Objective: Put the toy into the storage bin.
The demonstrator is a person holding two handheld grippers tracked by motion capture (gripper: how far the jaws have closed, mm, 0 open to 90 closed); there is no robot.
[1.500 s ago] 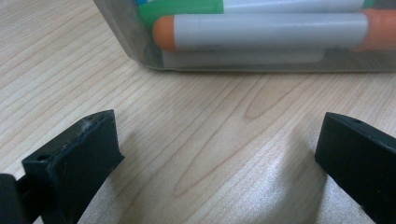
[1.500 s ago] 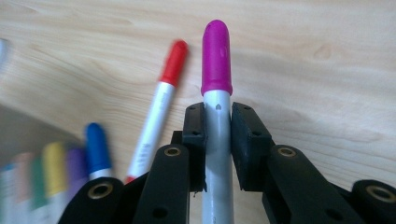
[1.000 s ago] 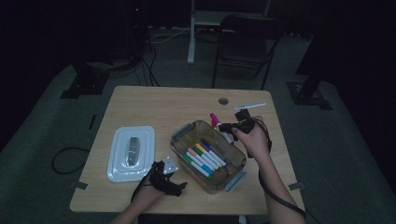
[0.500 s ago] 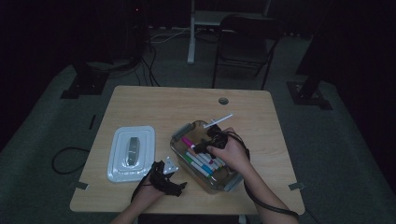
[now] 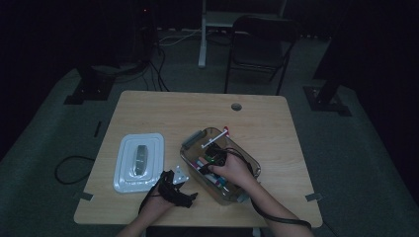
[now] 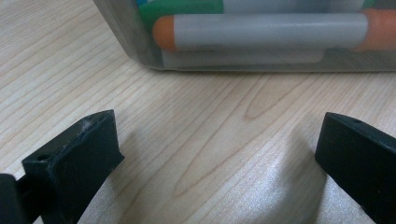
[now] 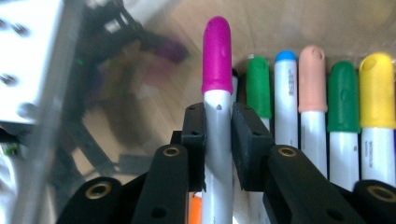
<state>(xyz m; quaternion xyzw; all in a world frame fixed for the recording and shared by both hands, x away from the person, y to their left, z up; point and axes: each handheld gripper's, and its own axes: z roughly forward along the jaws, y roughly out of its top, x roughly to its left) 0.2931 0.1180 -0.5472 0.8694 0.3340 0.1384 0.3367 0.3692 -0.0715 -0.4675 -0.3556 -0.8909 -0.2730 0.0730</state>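
The white-barrelled marker with a magenta cap (image 7: 217,93) sits pinched between the jaws of the right gripper (image 7: 218,140), low inside the clear plastic bin (image 5: 247,163), beside a row of capped markers (image 7: 322,107), probably so it joins them. The left gripper (image 6: 210,154) rests spread on the pale wooden table (image 6: 187,121) just beside the bin's wall, seemingly waiting. The bin's white lid (image 5: 139,160) lies apart.

Ahead of the left gripper (image 6: 219,154), bare wooden table (image 6: 196,112) lay between its spread jaws; the clear marker bin (image 6: 243,60) walled off the far side. The right gripper (image 7: 218,135) sat hemmed in: capped markers (image 7: 343,121) packed alongside, the bin's transparent wall (image 7: 42,135) opposite.
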